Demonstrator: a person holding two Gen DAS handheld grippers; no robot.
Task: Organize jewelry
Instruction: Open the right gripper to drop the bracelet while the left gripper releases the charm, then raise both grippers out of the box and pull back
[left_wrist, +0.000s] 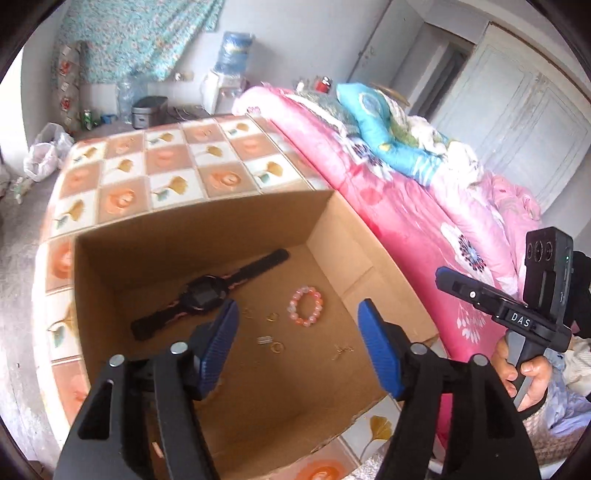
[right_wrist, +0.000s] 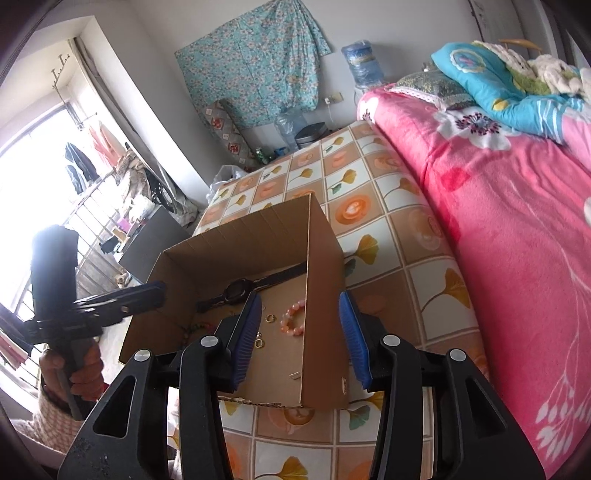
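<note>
Both the left gripper (left_wrist: 297, 328) and right gripper (right_wrist: 301, 332) gape empty above the cardboard box (left_wrist: 332, 236); jewelry looks deposited; next, fetch another piece.

Black tool (left_wrist: 299, 354), blue ribbed pads, silver screws

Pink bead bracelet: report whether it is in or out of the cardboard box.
In. The pink bead bracelet lies flat on the cardboard box floor, beside the black watch and small rings.
</note>
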